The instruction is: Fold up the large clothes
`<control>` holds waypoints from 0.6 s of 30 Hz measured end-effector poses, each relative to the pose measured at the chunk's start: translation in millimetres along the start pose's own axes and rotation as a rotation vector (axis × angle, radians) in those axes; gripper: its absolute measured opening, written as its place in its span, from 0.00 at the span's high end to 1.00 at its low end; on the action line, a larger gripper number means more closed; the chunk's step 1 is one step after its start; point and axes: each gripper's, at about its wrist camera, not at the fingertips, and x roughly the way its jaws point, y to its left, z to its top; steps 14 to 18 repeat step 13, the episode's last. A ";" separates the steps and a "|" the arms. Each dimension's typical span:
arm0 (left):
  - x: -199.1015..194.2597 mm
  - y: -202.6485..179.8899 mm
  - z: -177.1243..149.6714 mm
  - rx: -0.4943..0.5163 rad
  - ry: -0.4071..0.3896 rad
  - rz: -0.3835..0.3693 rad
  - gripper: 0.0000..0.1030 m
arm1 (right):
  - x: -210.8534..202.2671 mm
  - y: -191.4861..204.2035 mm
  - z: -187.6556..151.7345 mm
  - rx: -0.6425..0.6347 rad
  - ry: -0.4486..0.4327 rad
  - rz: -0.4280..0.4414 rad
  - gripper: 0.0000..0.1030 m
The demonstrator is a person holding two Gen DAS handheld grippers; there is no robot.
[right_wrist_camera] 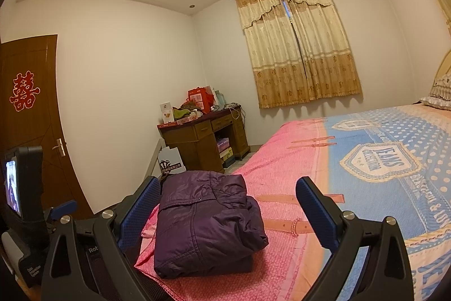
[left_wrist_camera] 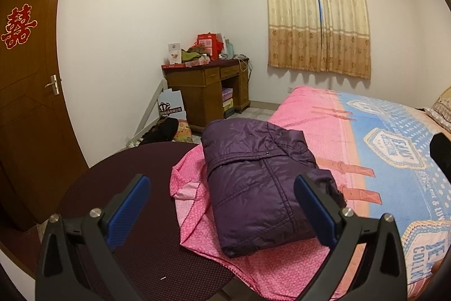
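A dark purple padded jacket (left_wrist_camera: 259, 188) lies folded into a compact bundle on the pink corner of the bed (left_wrist_camera: 324, 131). It also shows in the right wrist view (right_wrist_camera: 205, 222). My left gripper (left_wrist_camera: 222, 199) is open and empty, held above and just in front of the jacket, its blue pads (left_wrist_camera: 129, 208) wide apart. My right gripper (right_wrist_camera: 225, 205) is open and empty too, hovering near the jacket's near edge. The left gripper's body (right_wrist_camera: 25, 196) shows at the left edge of the right wrist view.
A dark maroon round seat (left_wrist_camera: 121, 202) stands left of the bed corner. A wooden desk (left_wrist_camera: 208, 95) with boxes and bags stands at the far wall. A brown door (left_wrist_camera: 28, 92) is on the left. Clutter lies on the floor by the desk (left_wrist_camera: 169, 129).
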 end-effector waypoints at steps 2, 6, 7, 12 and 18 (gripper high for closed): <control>0.4 -0.5 -0.4 0.002 0.003 -0.004 0.00 | 0.6 0.0 -0.2 0.003 0.002 -0.001 0.05; 1.1 -1.2 -0.5 0.005 0.008 -0.002 0.00 | 1.3 -1.1 -0.8 0.006 0.007 -0.003 0.05; 1.4 -1.2 -0.5 0.005 0.010 0.001 0.00 | 1.4 -1.4 -0.9 0.006 0.007 -0.004 0.05; 2.6 -0.3 -0.8 0.005 0.013 0.005 0.00 | 2.9 -3.7 -0.9 0.020 0.014 -0.008 0.05; 2.8 -0.1 -0.8 0.005 0.013 0.006 0.00 | 3.1 -4.0 -1.0 0.022 0.015 -0.009 0.05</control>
